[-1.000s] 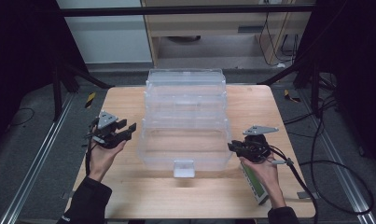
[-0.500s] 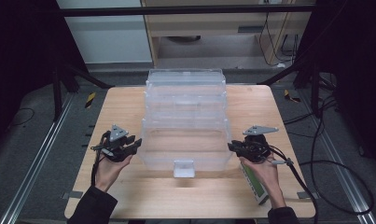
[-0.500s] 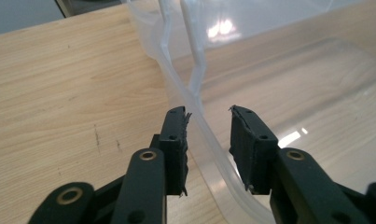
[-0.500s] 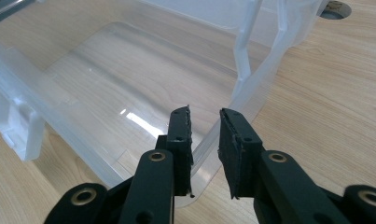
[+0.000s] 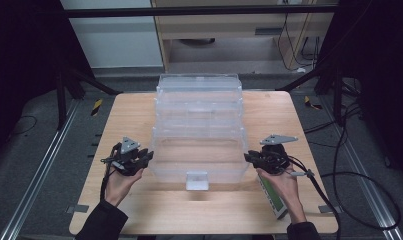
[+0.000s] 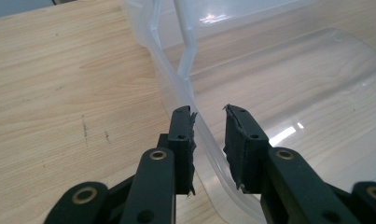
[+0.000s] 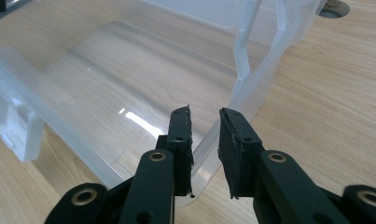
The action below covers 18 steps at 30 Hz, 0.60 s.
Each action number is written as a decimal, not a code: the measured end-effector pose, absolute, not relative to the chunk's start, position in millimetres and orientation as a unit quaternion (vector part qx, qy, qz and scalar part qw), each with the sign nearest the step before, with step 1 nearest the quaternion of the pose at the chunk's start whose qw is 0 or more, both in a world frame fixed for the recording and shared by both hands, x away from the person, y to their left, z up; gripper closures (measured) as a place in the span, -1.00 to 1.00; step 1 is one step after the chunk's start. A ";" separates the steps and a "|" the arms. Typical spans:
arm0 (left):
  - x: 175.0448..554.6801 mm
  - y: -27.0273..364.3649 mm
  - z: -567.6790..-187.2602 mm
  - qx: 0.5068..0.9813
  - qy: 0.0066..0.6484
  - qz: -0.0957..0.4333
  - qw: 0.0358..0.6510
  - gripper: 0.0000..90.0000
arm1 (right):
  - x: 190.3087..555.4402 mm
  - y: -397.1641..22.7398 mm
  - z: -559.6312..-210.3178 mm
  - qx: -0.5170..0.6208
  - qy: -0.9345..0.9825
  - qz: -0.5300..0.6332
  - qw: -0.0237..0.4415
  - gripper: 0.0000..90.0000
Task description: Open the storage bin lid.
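A clear, stepped plastic storage container (image 5: 199, 127) sits at the middle of the light wooden worktop (image 5: 124, 112), its lowest tier with a small front latch (image 5: 197, 180) nearest the person. The left claw (image 5: 136, 161) is at the container's left front corner — seen in the left gripper view, its jaws have just been closing and straddle the transparent rim (image 6: 202, 135), one pad touching the outer wall, the other apart from it with a gap showing. The right claw (image 5: 255, 159) is at the opposite front corner; in the right gripper view its black jaws bracket the rim (image 7: 209, 140) with a narrow gap — whether the pads press it cannot be told. A green-and-white flat pack (image 5: 271, 197) lies under the right hand (image 5: 284, 182).
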<state>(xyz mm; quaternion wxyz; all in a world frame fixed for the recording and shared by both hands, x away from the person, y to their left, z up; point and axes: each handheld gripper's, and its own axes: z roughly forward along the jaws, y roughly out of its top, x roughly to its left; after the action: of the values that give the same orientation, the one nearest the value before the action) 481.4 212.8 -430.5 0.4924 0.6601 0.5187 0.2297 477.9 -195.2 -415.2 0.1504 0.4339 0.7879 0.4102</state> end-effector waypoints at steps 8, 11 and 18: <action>475.8 212.5 -430.8 0.658 0.522 0.232 0.491 0.58 | 475.6 -192.8 -413.8 0.434 0.791 0.402 0.153 0.66; 474.7 212.7 -430.6 0.656 0.525 0.231 0.491 0.59 | 475.2 -192.8 -413.6 0.435 0.792 0.401 0.152 0.66; 472.7 211.6 -430.8 0.654 0.521 0.235 0.495 0.58 | 475.7 -194.4 -414.1 0.434 0.791 0.405 0.148 0.66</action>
<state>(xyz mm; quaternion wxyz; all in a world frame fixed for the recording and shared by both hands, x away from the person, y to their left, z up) 472.7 211.6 -430.8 0.4950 0.6543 0.5214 0.2347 475.7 -194.4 -414.1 0.1482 0.4341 0.7910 0.4050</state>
